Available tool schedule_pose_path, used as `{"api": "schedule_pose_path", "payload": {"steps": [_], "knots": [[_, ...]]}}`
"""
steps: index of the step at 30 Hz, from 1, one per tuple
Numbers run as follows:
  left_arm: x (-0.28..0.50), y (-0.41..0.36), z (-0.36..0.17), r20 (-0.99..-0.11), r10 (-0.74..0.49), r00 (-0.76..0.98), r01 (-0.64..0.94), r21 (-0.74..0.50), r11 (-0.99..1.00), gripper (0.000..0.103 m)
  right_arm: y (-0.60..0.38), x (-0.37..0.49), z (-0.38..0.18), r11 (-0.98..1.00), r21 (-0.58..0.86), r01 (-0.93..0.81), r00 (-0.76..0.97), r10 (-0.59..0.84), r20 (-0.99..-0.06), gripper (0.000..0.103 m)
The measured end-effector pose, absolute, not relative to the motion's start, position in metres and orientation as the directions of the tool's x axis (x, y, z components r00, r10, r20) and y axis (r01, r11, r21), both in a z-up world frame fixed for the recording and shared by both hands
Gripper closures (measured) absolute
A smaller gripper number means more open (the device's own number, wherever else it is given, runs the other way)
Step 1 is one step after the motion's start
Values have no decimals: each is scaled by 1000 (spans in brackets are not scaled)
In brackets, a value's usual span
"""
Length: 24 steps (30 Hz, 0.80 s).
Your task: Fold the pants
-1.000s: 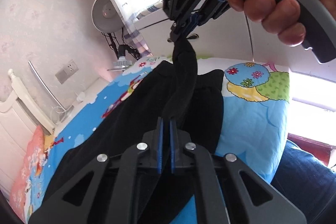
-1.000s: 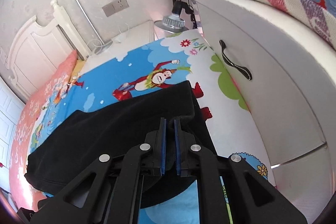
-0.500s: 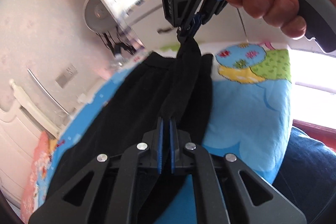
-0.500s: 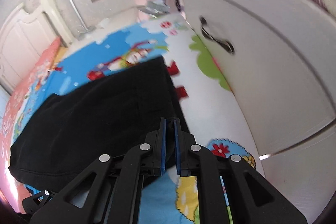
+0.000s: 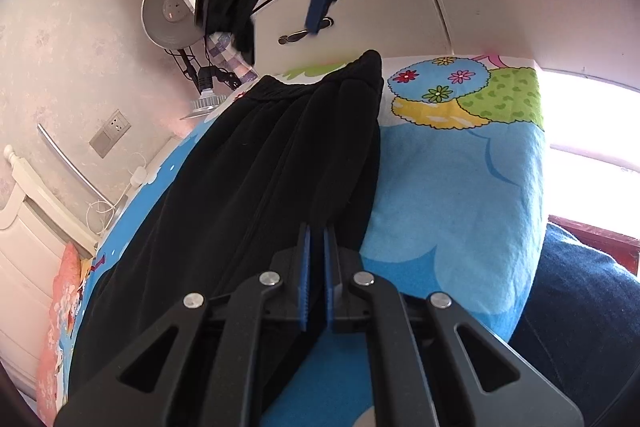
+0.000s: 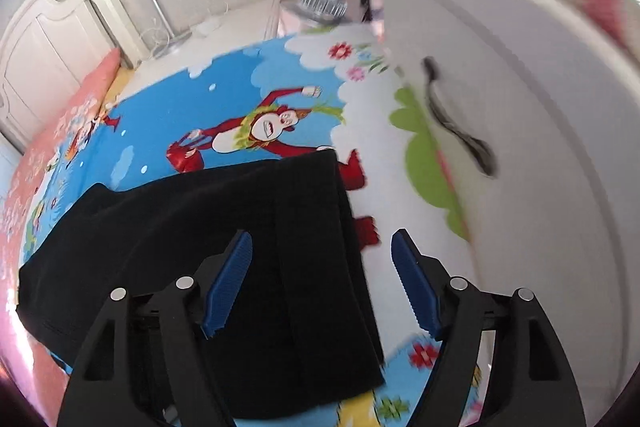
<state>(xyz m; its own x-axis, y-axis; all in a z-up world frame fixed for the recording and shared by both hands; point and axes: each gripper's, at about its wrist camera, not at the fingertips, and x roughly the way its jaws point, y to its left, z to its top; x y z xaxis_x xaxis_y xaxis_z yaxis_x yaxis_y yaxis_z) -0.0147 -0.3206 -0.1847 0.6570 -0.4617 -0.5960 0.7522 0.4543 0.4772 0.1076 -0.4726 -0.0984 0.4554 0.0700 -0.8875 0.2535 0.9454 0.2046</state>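
Note:
Black pants (image 5: 256, 187) lie lengthwise on a cartoon-print bed sheet (image 5: 460, 187). My left gripper (image 5: 316, 247) is shut on the near edge of the pants. My right gripper (image 6: 320, 267) is open above the pants (image 6: 240, 247), over their waistband end, holding nothing. It also shows blurred at the top of the left wrist view (image 5: 320, 7), raised above the far end of the pants.
A white cabinet (image 6: 520, 147) with a dark handle (image 6: 456, 123) stands along the bed's side. A fan (image 5: 168, 15) and a white headboard (image 6: 48, 35) are by the wall. A pink pillow (image 6: 72, 107) lies on the bed. A person's blue-jeaned leg (image 5: 580, 307) is at right.
My right gripper has opened and let go of the pants' end, which dropped flat on the bed. It has lifted away. My left gripper stays shut on the pants.

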Motion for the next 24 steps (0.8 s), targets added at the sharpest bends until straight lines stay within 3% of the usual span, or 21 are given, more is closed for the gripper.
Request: {"api": "schedule_pose_path", "payload": {"steps": [4,5,6,8,13,17,19,21,24], "knots": [[-15,-319,-185,-594,-466,655,753,470,460,97,-481,147,-122,942,217,257,398,102,-912,47],[-15,-319,-185,-593,-468,655,754,466,463,97,-483,153,-126,939,231,254,390,119,-913,56],[-16,-318,-185,-592,-469,655,753,466,464,97,-483,159,-131,932,280,231,381,178,-907,73],[-16,-317,-182,-589,-470,657,751,461,472,97,-479,166,-131,949,222,225,369,128,-921,97],[-8,-316,-162,-537,-466,703,708,465,532,97,-486,171,-119,954,201,221,406,97,-909,98],[-7,-319,-175,-600,-472,646,757,424,497,97,-482,171,-136,965,137,226,372,44,-927,99],[-11,-317,-175,-616,-498,611,785,389,483,79,-480,167,-142,969,77,233,369,-15,-929,103],[-13,-314,-174,-626,-521,580,806,349,478,69,-478,165,-146,969,-44,243,357,-132,-925,103],[-21,-309,-172,-614,-551,566,818,334,469,61,-486,152,-134,958,-58,281,377,-166,-911,103]]}}
